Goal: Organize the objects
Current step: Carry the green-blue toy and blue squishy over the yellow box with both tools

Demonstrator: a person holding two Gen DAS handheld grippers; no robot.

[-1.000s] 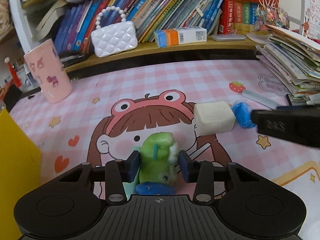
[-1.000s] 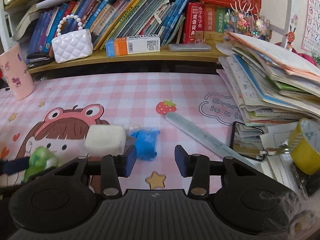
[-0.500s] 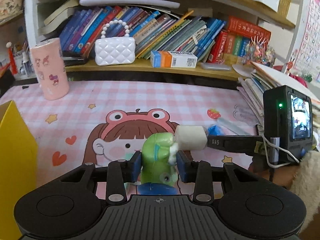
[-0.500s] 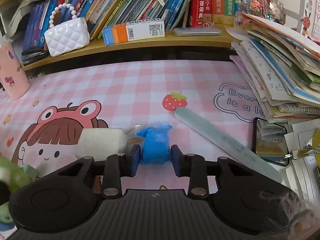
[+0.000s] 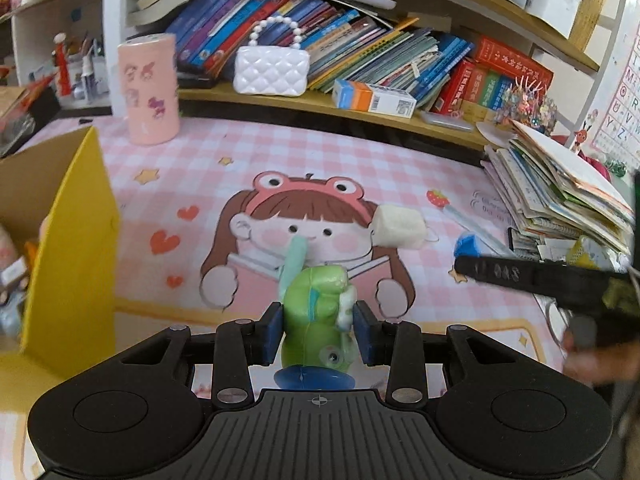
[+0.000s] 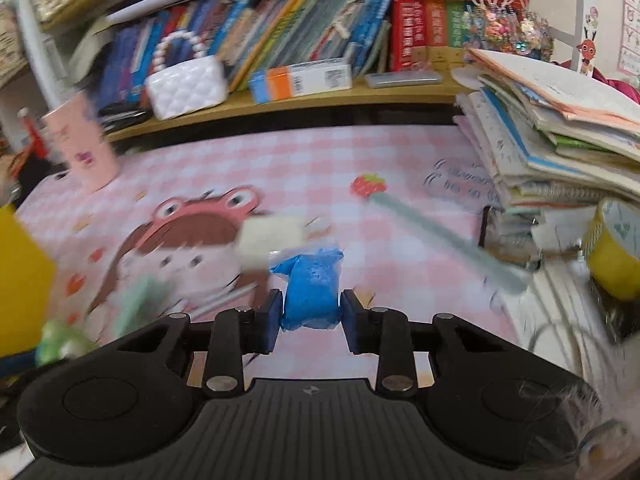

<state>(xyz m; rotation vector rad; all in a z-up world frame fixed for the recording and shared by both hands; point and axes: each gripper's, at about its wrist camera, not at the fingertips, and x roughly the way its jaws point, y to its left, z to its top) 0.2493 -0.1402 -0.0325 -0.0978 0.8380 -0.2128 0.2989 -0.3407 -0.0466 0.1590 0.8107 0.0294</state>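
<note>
Listing, largest first: yellow box [image 5: 68,240], far left, some items already inside, blurred. Pink mat [image 5: 320,168]. White block [image 5: 398,226], right of centre, on the mat, still loose. Green toy [image 5: 318,320], near centre, clamped in the left gripper [image 5: 318,330]. Blue packet [image 6: 310,290], clamped in the right gripper [image 6: 308,320]. Judged midway: two items held, none of the three boxed yet.

Wooden bookshelf [image 5: 360,108] behind a pink checked desk mat [image 5: 320,152].

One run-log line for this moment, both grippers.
left gripper: shut on green toy | right gripper: shut on blue packet | yellow box: left | white block: on mat
</note>
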